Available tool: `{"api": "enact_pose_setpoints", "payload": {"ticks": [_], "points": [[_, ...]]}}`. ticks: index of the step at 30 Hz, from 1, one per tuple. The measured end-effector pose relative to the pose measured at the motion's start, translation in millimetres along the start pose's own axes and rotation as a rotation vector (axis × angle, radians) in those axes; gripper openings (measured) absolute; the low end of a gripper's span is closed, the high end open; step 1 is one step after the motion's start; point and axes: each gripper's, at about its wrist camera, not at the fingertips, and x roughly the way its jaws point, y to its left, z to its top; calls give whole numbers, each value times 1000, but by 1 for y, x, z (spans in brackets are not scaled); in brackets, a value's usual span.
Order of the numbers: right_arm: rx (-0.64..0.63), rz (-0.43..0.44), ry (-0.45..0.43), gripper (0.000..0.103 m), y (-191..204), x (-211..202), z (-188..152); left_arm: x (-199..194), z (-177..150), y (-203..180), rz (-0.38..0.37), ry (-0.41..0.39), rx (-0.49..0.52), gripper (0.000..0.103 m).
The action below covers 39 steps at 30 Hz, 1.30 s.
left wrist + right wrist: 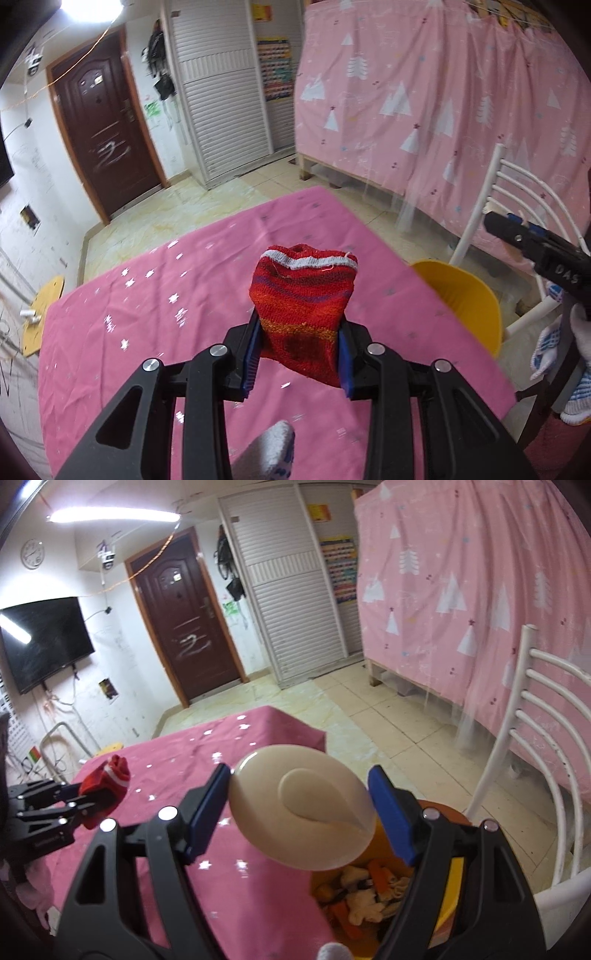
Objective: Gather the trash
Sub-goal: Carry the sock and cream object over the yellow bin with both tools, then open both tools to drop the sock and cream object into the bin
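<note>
The left gripper (299, 354) is squeezed tight on a red striped sock (303, 306). It holds the sock up over the pink tablecloth (147, 314) with little stars. To the right, the right gripper (299, 812) grips a round cream lid (301, 808) between its blue pads (388, 812). The lid hangs over the yellow trash bin (452, 882), which sits beside the table. Socks and scraps lie inside the bin. A white chair (532, 738) stands to the right of it.
</note>
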Motion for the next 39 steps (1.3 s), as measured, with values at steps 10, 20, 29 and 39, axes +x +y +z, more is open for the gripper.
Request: {"api": "enact_pose_setpoints", "payload": {"ticks": [10, 20, 29, 39], "points": [[52, -82, 21, 75, -44, 12, -10, 5, 26, -56, -60, -12, 65, 26], [156, -89, -17, 87, -77, 3, -11, 25, 44, -98, -190, 29, 65, 26], [224, -102, -74, 87, -94, -11, -8, 39, 51, -125, -350, 38, 16, 35], [225, -92, -78, 87, -93, -10, -9, 41, 53, -122, -341, 23, -25, 66]]}}
